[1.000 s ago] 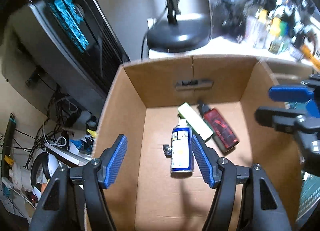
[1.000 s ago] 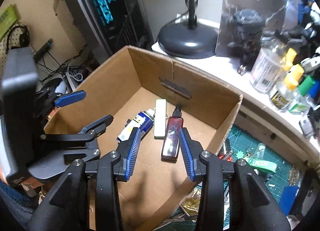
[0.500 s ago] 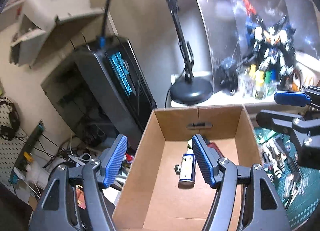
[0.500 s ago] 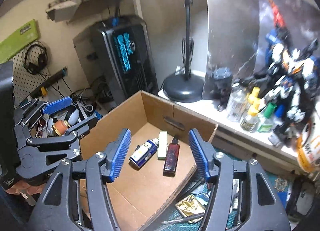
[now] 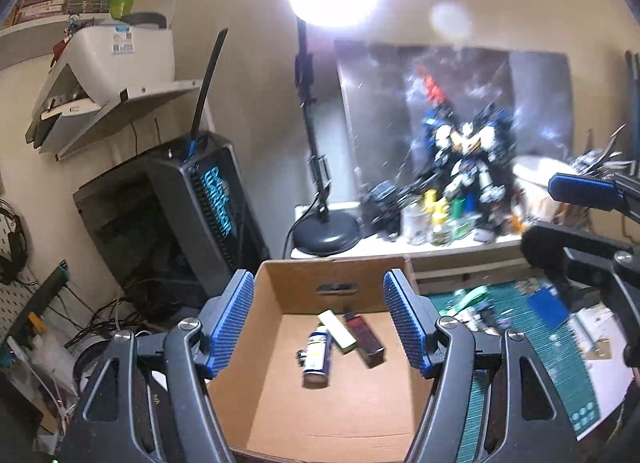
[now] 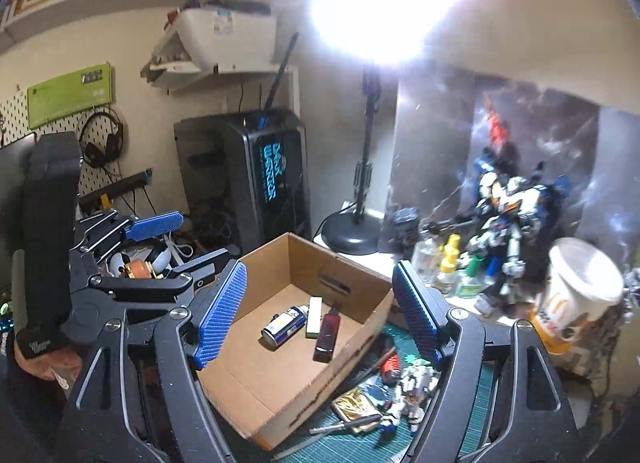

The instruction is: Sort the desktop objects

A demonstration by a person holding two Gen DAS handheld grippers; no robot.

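Left gripper (image 5: 326, 325) fingers spread apart, empty, above the cardboard box (image 5: 280, 283). Right gripper (image 6: 320, 313) fingers also apart, empty, above the same box. On the box floor: blue spray can (image 6: 284, 325), white bar (image 6: 314, 317) touching it, dark red case (image 6: 326, 337) beside the bar. Desk lamp (image 6: 352, 237) stands behind the box.

Bright desk lamp (image 5: 320, 167) straight beyond the fingers, black computer tower (image 5: 192, 219) off their left, model robot figure (image 5: 464, 167) and small bottles (image 5: 436, 219) to their right
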